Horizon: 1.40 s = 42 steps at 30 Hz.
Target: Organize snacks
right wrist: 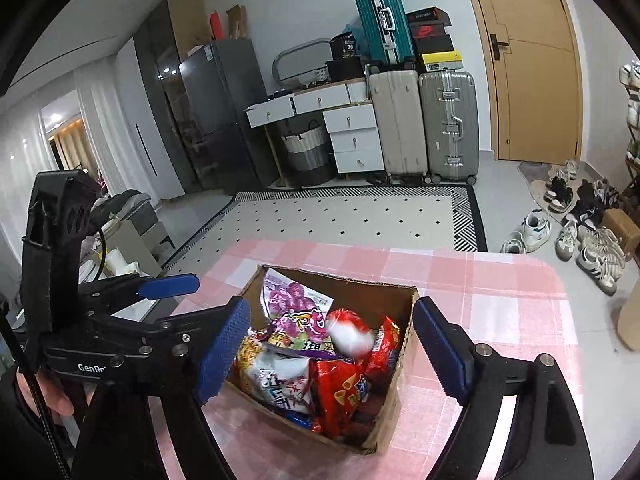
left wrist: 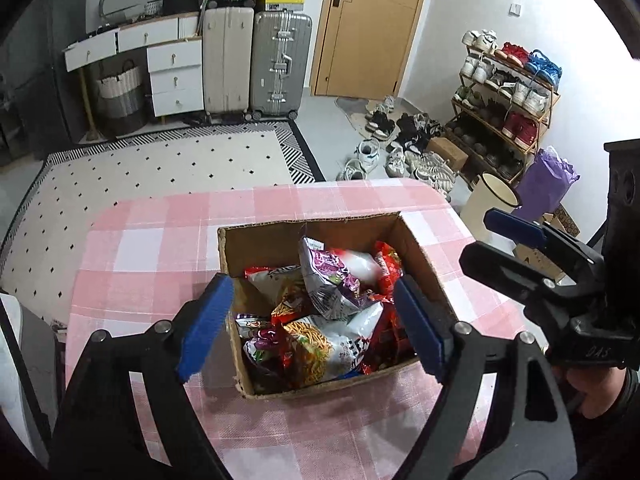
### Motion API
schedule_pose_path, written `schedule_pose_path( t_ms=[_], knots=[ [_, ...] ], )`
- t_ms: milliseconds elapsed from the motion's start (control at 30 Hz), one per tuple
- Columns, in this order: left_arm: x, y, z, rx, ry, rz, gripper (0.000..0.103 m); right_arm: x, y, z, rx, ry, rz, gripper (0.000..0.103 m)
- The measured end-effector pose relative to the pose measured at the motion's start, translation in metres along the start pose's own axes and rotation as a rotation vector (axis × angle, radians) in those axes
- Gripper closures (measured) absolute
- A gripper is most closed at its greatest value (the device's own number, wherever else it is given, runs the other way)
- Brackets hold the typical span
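Wooden door (left wrist: 370, 28), two upright suitcases (left wrist: 256, 62) beside white drawer unit (left wrist: 175, 76), woven basket (left wrist: 120, 94), patterned rug (left wrist: 160, 168), shoe rack (left wrist: 506, 96), loose shoes (left wrist: 404, 148) on floor, grey fridge (right wrist: 218, 112).

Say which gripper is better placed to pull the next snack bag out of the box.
Probably the left gripper: open and empty, its view looks down into the cardboard box, framing the purple bag. The right gripper, also open and empty, seems to come in flatter.

You are viewing a pink-and-white checked tablecloth (left wrist: 160, 248), a brown cardboard box (left wrist: 256, 248), red, purple and white foil snack packets (left wrist: 336, 280), and blue gripper pads (left wrist: 206, 326).
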<state>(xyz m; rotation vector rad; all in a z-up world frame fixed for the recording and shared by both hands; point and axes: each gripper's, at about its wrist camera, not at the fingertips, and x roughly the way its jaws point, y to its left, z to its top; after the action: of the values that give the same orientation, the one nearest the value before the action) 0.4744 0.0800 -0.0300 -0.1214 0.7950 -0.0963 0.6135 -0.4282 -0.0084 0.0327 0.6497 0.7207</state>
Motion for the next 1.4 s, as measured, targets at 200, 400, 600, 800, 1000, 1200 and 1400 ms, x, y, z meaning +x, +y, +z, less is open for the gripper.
schedule_pose_path(
  t_ms=[200, 400, 600, 800, 1000, 1200, 1400],
  knots=[
    [-0.020, -0.003, -0.008, 0.003, -0.007, 0.005, 0.022, -0.010, 0.007, -0.004, -0.018, -0.008, -0.005, 0.014],
    [-0.041, -0.009, -0.014, 0.020, -0.029, 0.030, 0.021, -0.030, 0.013, -0.008, -0.038, -0.035, -0.026, 0.007],
    [-0.079, -0.009, -0.032, 0.008, -0.094, 0.057, 0.013, -0.066, 0.019, -0.019, -0.054, -0.100, -0.032, 0.004],
    [-0.121, -0.012, -0.055, 0.008, -0.170, 0.081, 0.001, -0.104, 0.030, -0.042, -0.049, -0.179, -0.025, 0.001],
    [-0.154, -0.014, -0.085, 0.011, -0.214, 0.095, 0.001, -0.135, 0.046, -0.071, -0.073, -0.235, -0.042, 0.001],
    [-0.178, -0.008, -0.124, -0.019, -0.253, 0.082, 0.001, -0.164, 0.054, -0.104, -0.102, -0.310, -0.109, 0.001],
    [-0.189, -0.004, -0.160, -0.024, -0.319, 0.104, 0.001, -0.194, 0.048, -0.146, -0.158, -0.447, -0.237, 0.001]
  ],
)
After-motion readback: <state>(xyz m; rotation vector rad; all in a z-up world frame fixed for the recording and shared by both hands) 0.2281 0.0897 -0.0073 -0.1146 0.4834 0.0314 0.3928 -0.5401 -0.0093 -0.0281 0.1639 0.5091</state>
